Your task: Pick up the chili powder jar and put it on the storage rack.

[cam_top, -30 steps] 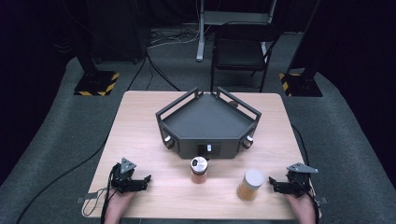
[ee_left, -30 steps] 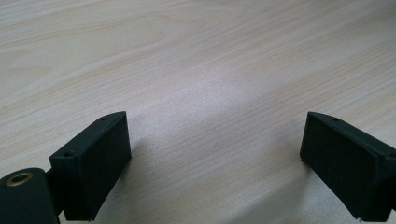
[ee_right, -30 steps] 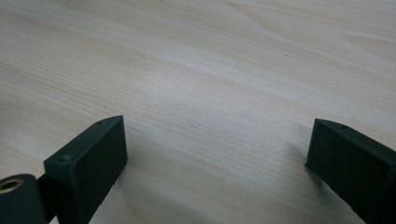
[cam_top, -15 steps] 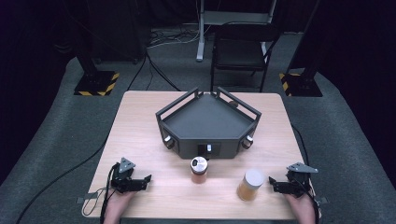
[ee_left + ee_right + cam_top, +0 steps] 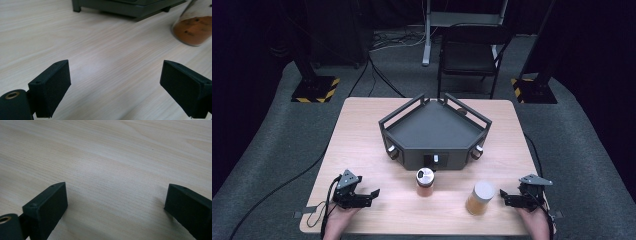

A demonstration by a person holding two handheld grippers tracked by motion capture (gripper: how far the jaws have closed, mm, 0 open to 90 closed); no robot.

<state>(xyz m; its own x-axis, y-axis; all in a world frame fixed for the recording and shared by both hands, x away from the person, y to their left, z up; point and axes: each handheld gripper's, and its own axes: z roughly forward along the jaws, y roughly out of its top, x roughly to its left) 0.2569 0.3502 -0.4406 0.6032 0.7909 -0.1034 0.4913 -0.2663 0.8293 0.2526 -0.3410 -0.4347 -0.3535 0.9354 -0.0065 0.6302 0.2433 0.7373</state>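
While both grippers rest on the table (image 5: pixel 362 130) near its front edge, nothing is yet in hand. All places below are given relative to the dark tray (image 5: pixel 434 131) at the table's centre.

Left gripper (image 5: pixel 368 195): lies well to the front-left of the tray; its jaws have just been closing a little yet stand apart, with bare wood between them in the left gripper view.

Small jar (image 5: pixel 425 182): stands upright just in front of the tray, with a dark reddish-brown powder inside and a perforated metal-look top. It appears to be glass or clear plastic, so rigid, smooth and likely slippery; probably light. Best taken across the cylindrical body below the cap.

Larger jar (image 5: pixel 479 198): stands upright to the front-right of the tray, with a pale flat lid and amber contents. Judged somewhat heavier, equally hard-walled; a mid-body grip is advised.

Right gripper (image 5: pixel 504 197): lies front-right of the tray, just beside the larger jar, jaws apart over bare wood.
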